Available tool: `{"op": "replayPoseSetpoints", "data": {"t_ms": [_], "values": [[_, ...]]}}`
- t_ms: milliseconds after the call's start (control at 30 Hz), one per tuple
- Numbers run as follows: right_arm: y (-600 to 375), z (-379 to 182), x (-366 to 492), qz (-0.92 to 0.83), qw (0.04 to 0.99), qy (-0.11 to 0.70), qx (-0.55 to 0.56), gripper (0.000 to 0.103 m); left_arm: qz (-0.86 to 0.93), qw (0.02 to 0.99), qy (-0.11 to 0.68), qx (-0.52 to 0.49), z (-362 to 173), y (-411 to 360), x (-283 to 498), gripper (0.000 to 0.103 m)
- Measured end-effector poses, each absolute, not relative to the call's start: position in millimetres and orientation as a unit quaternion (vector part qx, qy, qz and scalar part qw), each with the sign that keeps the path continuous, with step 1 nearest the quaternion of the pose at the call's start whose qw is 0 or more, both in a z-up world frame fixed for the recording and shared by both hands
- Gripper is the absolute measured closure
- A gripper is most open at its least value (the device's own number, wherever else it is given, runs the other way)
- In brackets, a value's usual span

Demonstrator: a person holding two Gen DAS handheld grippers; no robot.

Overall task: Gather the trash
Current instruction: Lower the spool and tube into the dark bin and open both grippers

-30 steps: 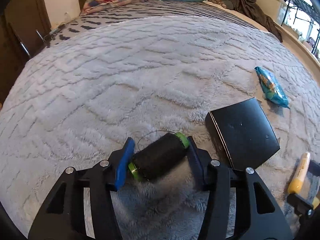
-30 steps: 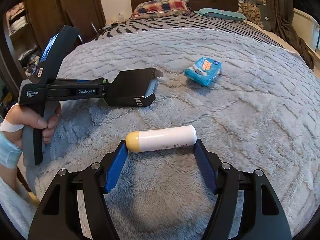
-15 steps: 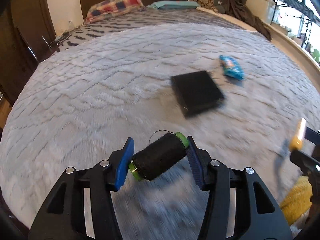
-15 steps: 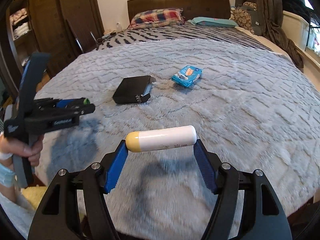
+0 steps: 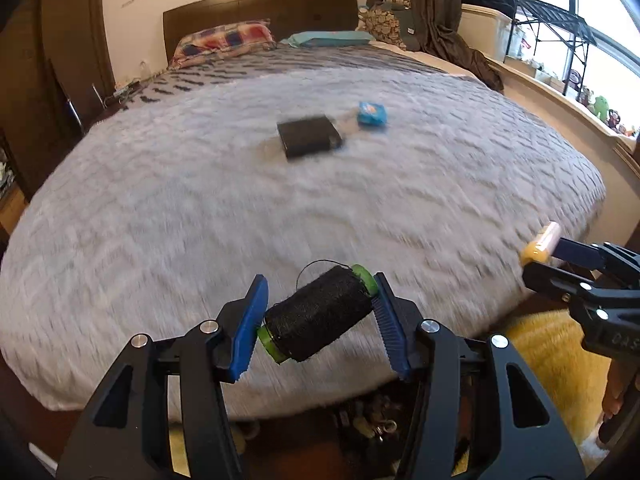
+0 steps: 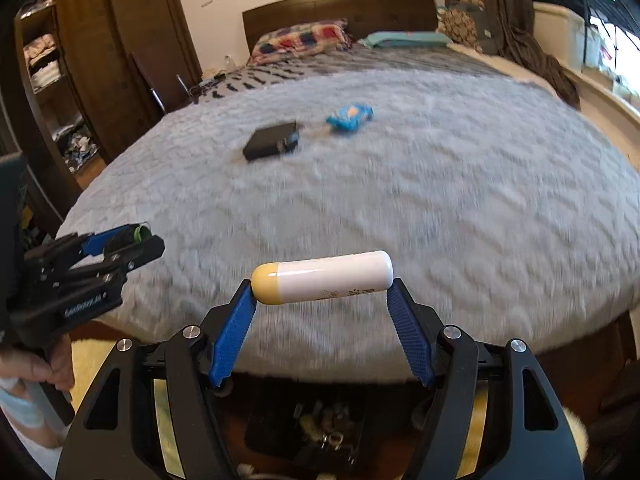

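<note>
Spool of black thread [image 5: 318, 314]: green end caps, lying crosswise and slightly tilted, clamped end to end between the blue pads of the left hand-held gripper [image 5: 320, 320], a loose strand curling above it. White tube with a yellow cap [image 6: 322, 277]: rounded ends, horizontal, pinched lengthwise between the pads of the right hand-held gripper [image 6: 320, 308], cap to the left. Black box [image 5: 309, 136]: flat, lying on the grey blanket of the bed [image 5: 160, 208], near its middle. Blue snack wrapper [image 5: 372, 113]: crumpled, just beside the box toward the headboard side, blurred.
</note>
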State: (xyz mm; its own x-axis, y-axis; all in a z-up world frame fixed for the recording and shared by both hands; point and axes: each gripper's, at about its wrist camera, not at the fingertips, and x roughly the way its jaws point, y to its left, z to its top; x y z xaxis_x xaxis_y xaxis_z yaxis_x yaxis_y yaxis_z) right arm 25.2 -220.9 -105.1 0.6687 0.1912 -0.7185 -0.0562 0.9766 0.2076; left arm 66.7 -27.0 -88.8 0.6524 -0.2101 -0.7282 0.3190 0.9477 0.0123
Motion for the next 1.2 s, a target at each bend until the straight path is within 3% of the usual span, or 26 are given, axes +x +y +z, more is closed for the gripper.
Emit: {"op": "replayPoseSetpoints", "data": {"t_ms": [300, 767, 1200], "values": [[-213.2, -150.2, -8.9, 0.067, 0.887, 0.448, 0.089, 0.035, -0.168, 0.874, 0.452, 0.055, -156.8, -27.1, 10.9, 0.053], [-196.4, -227.9, -7.9, 0.066, 0.843, 0.53, 0.072, 0.035, -0.191, 0.81, 0.55, 0.077, -251.5, -37.8, 4.3, 0.053], [-195.9, -273.1, 12.3, 0.073, 0.811, 0.573, 0.089, 0.034, -0.206, 0.775, 0.594, 0.067, -289.3, -45.5, 18.6, 0.052]]}}
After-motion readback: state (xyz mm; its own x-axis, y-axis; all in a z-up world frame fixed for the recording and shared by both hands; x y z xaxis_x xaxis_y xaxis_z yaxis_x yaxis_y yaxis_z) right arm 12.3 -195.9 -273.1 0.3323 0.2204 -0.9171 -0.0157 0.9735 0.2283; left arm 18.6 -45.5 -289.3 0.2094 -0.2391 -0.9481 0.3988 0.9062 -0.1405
